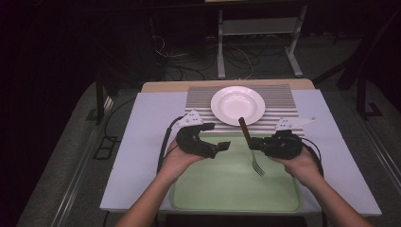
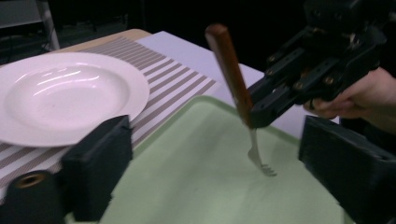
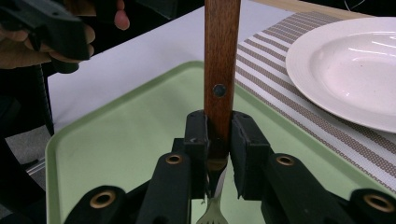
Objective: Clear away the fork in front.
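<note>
Now right tool [image 3: 218, 154] clamps fork [image 3: 221, 60]; left tool [image 2: 210, 172] agape.

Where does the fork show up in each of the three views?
High view: fork right of centre, over the green tray, in the right gripper.
Left gripper view: centre-right, tines down.
Right gripper view: centre, handle rising between the fingers.
Shared landmark: white plate on the striped mat.
</note>
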`<state>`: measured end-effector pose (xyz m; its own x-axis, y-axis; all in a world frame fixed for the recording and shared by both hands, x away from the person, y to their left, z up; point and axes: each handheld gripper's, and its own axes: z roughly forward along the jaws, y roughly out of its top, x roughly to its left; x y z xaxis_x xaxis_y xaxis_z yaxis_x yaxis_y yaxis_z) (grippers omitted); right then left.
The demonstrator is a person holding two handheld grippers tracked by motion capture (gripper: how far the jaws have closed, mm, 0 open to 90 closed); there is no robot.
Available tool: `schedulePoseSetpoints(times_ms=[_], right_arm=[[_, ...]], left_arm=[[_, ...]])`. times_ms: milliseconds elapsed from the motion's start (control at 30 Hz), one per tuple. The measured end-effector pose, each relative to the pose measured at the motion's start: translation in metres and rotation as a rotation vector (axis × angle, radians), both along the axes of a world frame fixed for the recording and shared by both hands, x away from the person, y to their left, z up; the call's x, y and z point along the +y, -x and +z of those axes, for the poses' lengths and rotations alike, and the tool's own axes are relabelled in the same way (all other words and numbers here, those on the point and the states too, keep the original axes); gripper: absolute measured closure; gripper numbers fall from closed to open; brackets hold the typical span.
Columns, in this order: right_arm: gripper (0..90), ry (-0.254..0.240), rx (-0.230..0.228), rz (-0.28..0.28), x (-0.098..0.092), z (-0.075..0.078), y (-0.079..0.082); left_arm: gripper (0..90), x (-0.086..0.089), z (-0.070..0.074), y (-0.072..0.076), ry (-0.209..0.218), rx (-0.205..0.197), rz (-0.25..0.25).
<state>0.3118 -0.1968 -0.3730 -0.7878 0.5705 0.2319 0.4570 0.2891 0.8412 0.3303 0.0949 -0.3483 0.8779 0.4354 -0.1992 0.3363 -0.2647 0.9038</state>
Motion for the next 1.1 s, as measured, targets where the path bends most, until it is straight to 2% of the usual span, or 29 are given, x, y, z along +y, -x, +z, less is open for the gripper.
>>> schedulePoseSetpoints(times_ms=[67, 267, 500, 800, 933, 1100], right_arm=[[76.5, 0.001, -0.002, 0.004, 0.002, 0.0, 0.0], [76.4, 0.003, -0.014, 0.013, 0.007, 0.001, 0.001], [76.4, 0.0, -0.022, 0.012, 0.011, 0.001, 0.001], [76.4, 0.001, -0.035, 0.027, 0.019, 0.001, 0.003], [76.4, -0.002, -0.037, 0.03, 0.02, 0.002, 0.003], [76.3, 0.006, -0.042, 0.032, 0.023, 0.001, 0.004]], left_arm=[[15.9, -0.006, 0.002, -0.001, 0.006, 0.008, -0.004], [30.8, -0.021, 0.004, -0.005, 0.014, 0.013, -0.02], [45.5, -0.03, 0.002, -0.012, 0.046, 0.047, -0.023], [60.2, -0.038, -0.003, -0.013, 0.059, 0.058, -0.022], [71.1, -0.038, -0.006, -0.013, 0.07, 0.063, -0.013], [75.5, -0.038, -0.005, -0.012, 0.091, 0.073, -0.037]])
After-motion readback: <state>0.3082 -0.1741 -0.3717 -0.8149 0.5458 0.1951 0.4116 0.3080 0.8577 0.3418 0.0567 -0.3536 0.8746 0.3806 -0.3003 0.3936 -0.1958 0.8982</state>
